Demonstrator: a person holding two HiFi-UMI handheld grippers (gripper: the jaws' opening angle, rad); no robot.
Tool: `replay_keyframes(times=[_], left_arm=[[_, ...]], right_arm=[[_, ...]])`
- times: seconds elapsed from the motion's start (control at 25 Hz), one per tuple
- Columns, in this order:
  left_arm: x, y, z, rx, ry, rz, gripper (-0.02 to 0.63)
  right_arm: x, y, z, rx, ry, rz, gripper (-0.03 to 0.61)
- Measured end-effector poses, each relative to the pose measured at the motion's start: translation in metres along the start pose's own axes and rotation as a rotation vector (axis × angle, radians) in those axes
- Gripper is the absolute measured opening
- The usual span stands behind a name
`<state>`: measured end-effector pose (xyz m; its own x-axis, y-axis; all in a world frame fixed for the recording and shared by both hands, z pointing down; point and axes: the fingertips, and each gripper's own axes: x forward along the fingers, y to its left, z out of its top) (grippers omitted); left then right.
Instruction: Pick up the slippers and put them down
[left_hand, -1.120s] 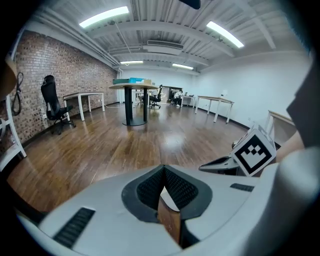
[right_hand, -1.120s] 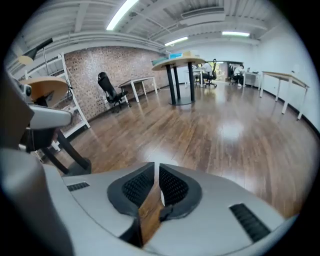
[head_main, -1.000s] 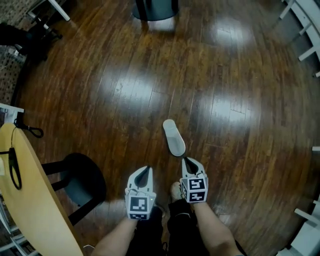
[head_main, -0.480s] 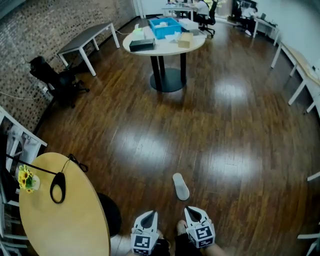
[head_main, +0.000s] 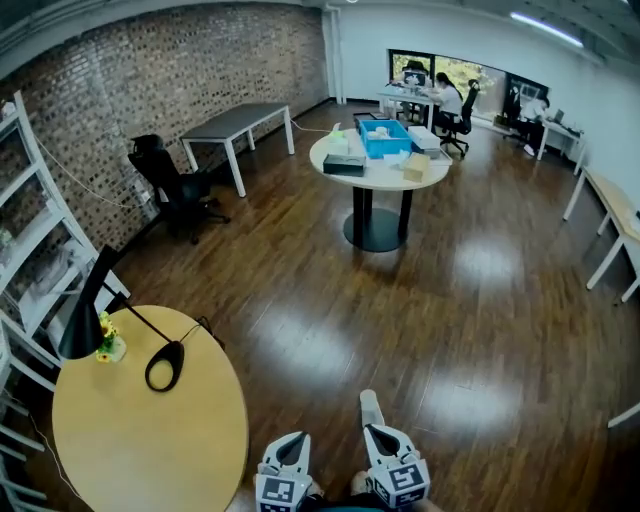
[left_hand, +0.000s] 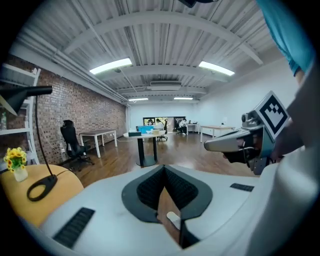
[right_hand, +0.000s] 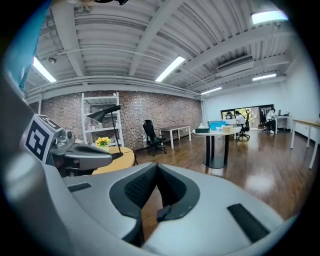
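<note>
Both the left claw and right claw are closed and empty, side by side, with one white slipper on the floor just beyond them.

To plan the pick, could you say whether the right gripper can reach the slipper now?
Probably not: the right gripper is held high, pointing across the room, jaws shut; nothing covers the slipper.
</note>
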<state>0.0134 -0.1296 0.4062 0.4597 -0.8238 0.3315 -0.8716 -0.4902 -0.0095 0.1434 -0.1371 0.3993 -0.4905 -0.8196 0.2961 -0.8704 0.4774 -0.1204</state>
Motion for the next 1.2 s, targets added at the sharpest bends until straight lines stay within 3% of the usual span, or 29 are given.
replay_keyframes(times=[0.24, 0.56, 1.2], left_arm=[[-0.042, 0.027, 0.021, -0.033, -0.025, 0.111, 0.005], [-0.065, 0.039, 0.03, -0.044, -0.08, 0.191, 0.005], [-0.074, 0.04, 0.025, -0.047, -0.073, 0.207, 0.005]], right_arm=[[-0.019, 0.049, 0.029, -0.004, -0.028, 0.069, 0.015], [-0.012, 0.066, 0.036, -0.025, -0.05, 0.08, 0.014], [-0.014, 0.069, 0.034, -0.023, -0.048, 0.097, 0.012]])
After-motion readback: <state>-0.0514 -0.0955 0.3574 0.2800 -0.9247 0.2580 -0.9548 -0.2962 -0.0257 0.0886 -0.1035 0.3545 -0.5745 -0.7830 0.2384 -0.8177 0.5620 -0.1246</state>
